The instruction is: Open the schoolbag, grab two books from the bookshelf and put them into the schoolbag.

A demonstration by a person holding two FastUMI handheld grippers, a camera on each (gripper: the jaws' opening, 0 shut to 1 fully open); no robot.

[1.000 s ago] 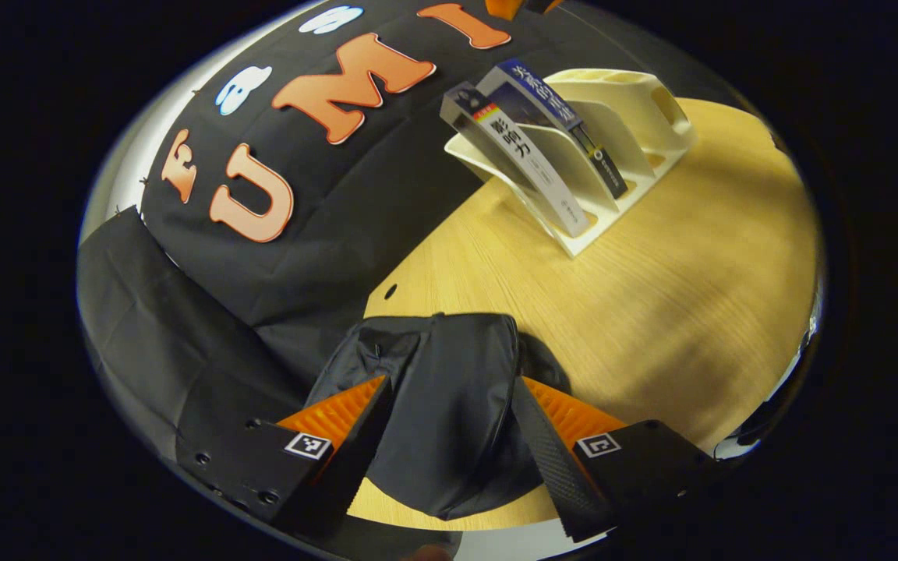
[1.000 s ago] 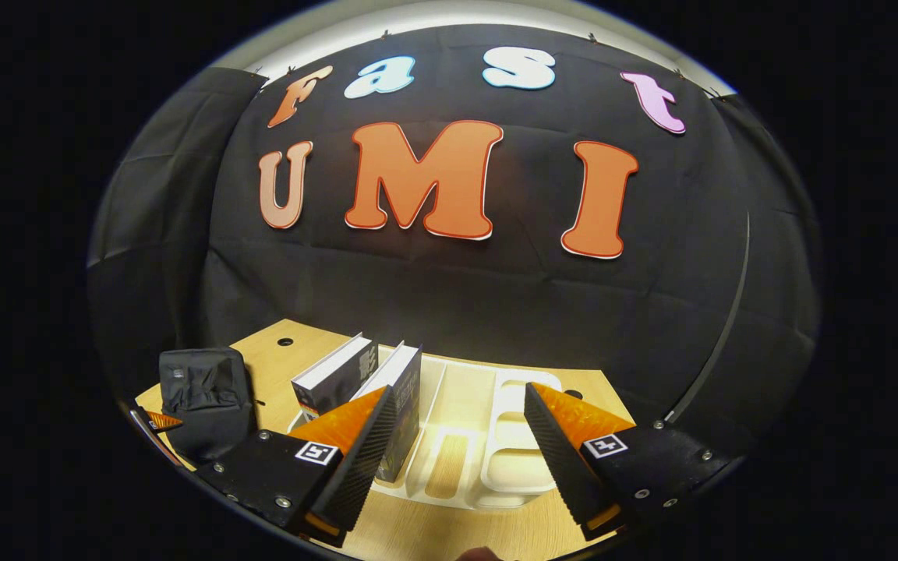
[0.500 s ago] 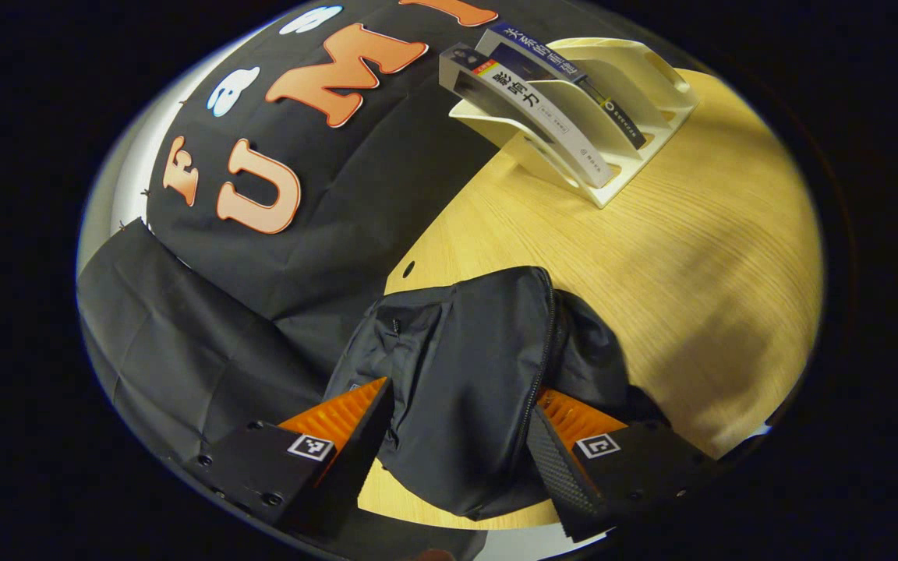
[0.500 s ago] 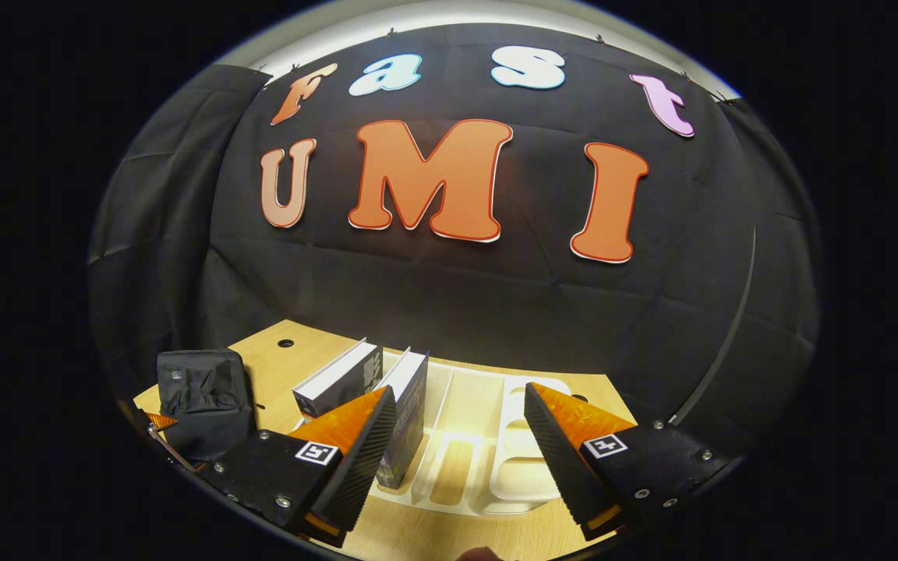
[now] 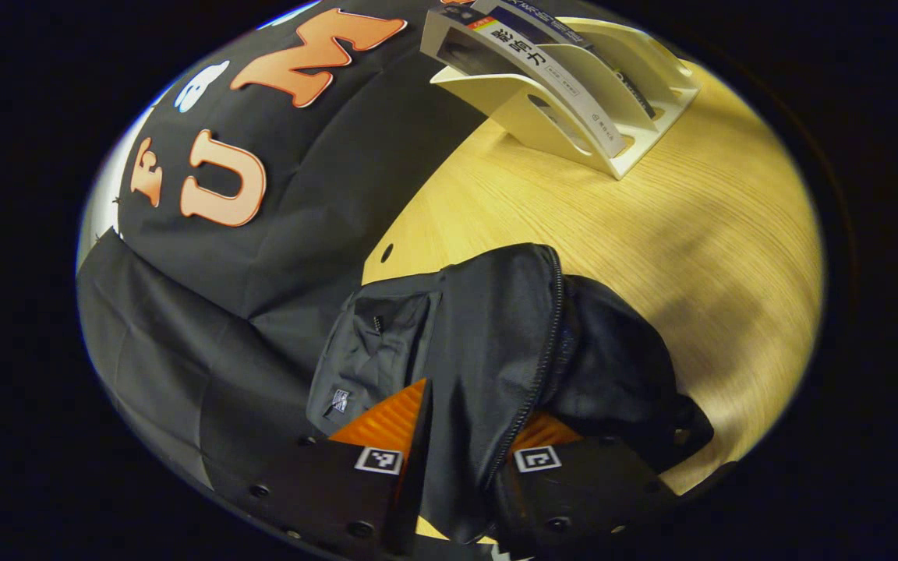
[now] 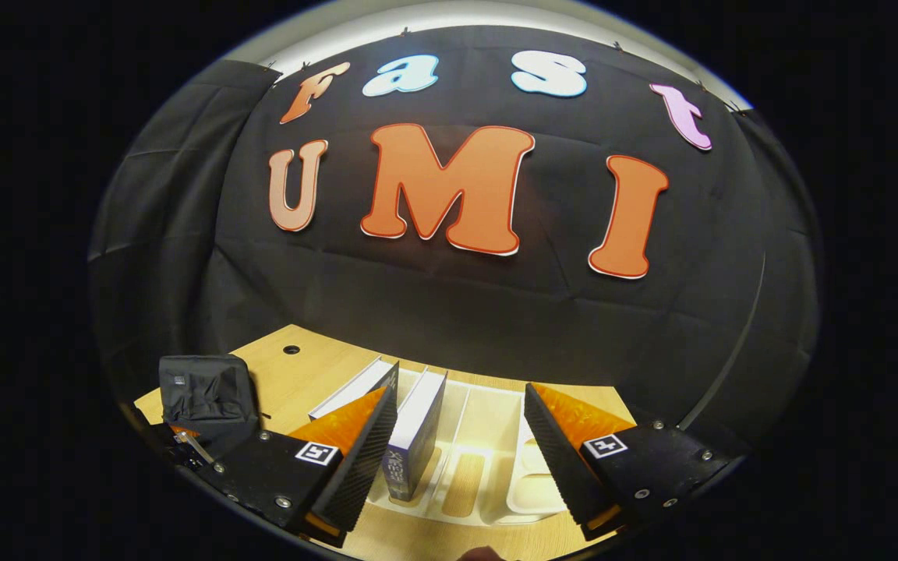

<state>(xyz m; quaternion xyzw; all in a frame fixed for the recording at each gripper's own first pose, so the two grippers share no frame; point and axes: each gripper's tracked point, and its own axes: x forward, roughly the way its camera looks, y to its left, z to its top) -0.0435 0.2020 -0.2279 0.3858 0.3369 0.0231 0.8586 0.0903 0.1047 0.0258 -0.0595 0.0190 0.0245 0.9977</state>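
The black schoolbag lies on the wooden table, its zipper running down the middle. My left gripper is shut on a fold of the bag's fabric beside the zipper. Beyond it, the white bookshelf holds two leaning books. In the right gripper view, my right gripper hangs open just above the bookshelf. One book stands right beside its left finger, and the other book is partly hidden behind that finger. The schoolbag sits at the far left.
The light wooden table stretches between bag and bookshelf, with a small round hole near the black cloth wall. The bookshelf's right-hand slots hold nothing.
My left gripper moved in onto the bag and narrowed its fingers onto the fabric by the zipper. My right gripper sank slightly toward the bookshelf, still open.
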